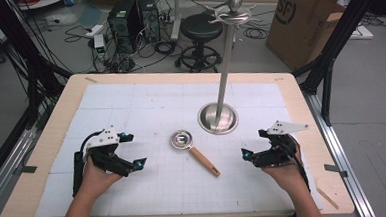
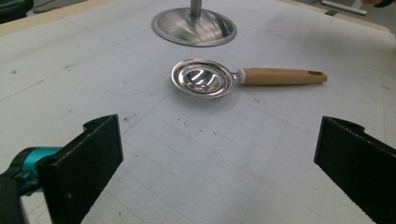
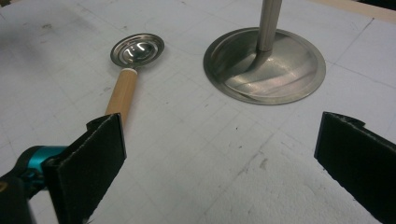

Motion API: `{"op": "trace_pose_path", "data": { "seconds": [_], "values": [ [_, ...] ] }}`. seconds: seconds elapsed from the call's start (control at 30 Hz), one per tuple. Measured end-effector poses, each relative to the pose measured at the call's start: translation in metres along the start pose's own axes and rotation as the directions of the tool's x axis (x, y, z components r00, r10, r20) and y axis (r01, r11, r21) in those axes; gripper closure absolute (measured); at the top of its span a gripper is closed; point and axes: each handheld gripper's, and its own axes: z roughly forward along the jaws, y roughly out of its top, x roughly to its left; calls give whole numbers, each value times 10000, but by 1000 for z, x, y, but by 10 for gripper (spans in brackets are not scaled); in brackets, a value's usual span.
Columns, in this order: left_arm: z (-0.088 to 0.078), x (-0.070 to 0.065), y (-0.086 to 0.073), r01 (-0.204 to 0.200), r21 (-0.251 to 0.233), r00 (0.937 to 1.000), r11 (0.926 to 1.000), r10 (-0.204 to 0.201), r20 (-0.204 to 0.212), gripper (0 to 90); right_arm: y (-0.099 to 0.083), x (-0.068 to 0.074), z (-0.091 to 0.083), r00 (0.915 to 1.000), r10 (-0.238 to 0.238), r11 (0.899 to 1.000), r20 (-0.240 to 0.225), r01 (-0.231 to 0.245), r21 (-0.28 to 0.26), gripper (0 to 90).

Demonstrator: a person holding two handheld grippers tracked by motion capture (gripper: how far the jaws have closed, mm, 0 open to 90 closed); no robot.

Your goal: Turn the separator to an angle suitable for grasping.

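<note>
The table point(image 1: 48, 146), covered by a white gridded mat point(image 1: 151, 110), is serving as the work surface and is carrying everything else. The landmark is the steel stand point(image 1: 224, 82), a tall pole rising from a round dished base point(image 1: 217, 118) and ending in hooked arms under a ball; it is standing toward the far right of the mat's middle, presumably so that a utensil can be hung on it.

The left gripper point(image 1: 134, 164) is resting low over the mat, well to the near left of the stand, held in the person's left hand point(image 1: 97, 176). In the left gripper view its jaws are standing wide apart with nothing between them, and they are pointing at the spoon's bowl, as if lined up for an approach.

The right gripper point(image 1: 247, 155) is lying just nearer than the stand's base and slightly to its right, held in the right hand point(image 1: 284, 171). Its jaws are likewise spread wide and gripping nothing; the right gripper view is looking along them toward the base and the spoon's handle.

The spoon point(image 1: 193, 148), a small steel bowl on a wooden handle point(image 2: 280, 76), is lying flat on the mat just left of and nearer than the stand's base, apart from it and between the two grippers, untouched. Its handle is pointing toward the near right, which is likely favouring a pick-up by the right gripper.
</note>
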Motion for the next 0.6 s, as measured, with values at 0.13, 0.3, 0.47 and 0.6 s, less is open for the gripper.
{"op": "trace_pose_path", "data": {
  "seconds": [0.13, 0.3, 0.47, 0.6],
  "values": [
    [-1, 1, -1, -6, 74, 9999, 10000, 7, -126, 18, 0, 1, 3, 9999, -106, 9999, -28, 106, 106, 10],
    [-2, 3, -2, 39, 79, 9998, 10000, -37, -185, 18, 0, 1, 3, 9999, -96, 9998, -40, 97, 156, 28],
    [-3, 4, -2, 49, 32, 9999, 10000, -49, -134, 18, 1, 3, 5, 9999, -155, 9995, -34, 156, 269, 44],
    [-5, 5, -2, 59, -10, 9999, 10000, -59, -91, 18, 3, 7, 10, 9996, -268, 9990, -60, 270, 344, 51]
  ]
}}
